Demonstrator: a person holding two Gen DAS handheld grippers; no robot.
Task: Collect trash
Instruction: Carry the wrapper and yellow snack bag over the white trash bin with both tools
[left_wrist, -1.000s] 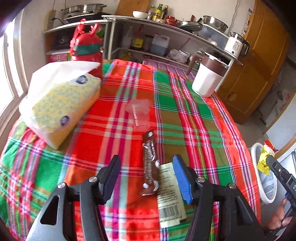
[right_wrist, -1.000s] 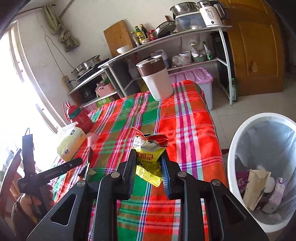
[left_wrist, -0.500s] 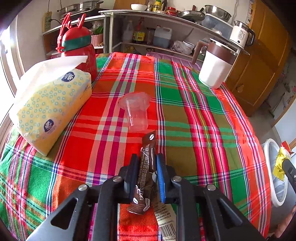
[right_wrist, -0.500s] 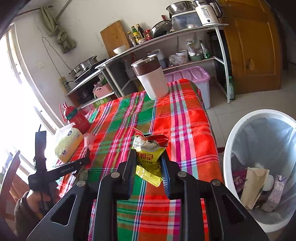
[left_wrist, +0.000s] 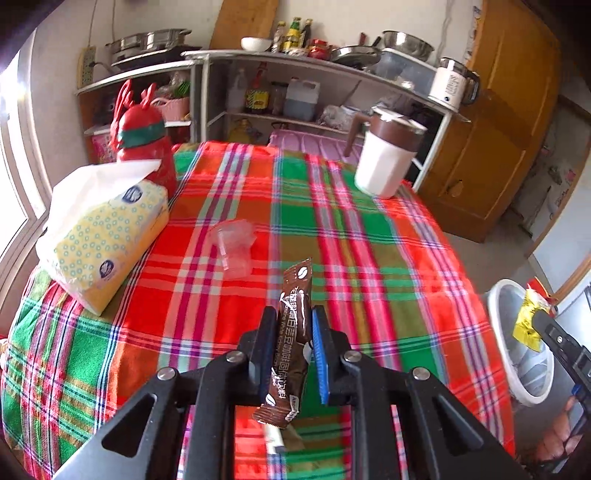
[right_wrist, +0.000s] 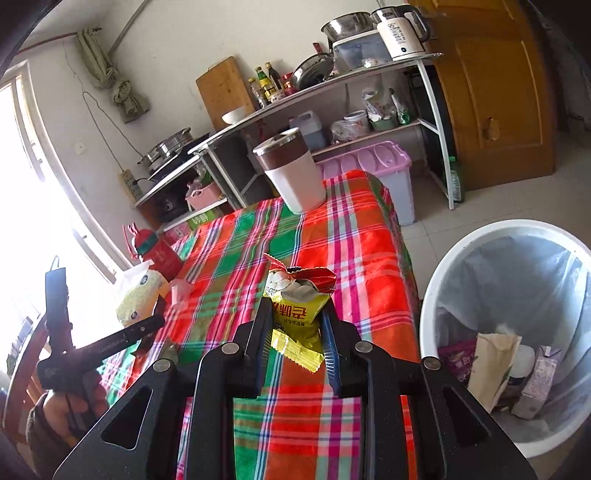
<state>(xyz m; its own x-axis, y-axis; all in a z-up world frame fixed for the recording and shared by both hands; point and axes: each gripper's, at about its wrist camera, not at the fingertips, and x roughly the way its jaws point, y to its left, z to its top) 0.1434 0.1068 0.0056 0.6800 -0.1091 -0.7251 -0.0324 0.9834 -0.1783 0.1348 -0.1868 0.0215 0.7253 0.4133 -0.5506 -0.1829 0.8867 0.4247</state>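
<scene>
The left gripper (left_wrist: 293, 345) pinches a brown coffee sachet (left_wrist: 291, 332) above the table while the right gripper (right_wrist: 295, 328) clamps a yellow snack bag (right_wrist: 297, 306) beside the bin (right_wrist: 436, 295); either slick wrapper could slip mid-carry.

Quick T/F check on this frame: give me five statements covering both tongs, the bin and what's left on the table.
1. The left tongs grip a brown coffee sachet. True.
2. The right tongs are empty. False: they are shut on a yellow and red snack bag.
3. The white round waste bin is empty. False: several cartons and wrappers already lie in it.
4. A clear plastic cup lies on the plaid tablecloth. True.
5. The white jug with brown lid lies tipped over. False: it stands upright at the table's far end.
</scene>
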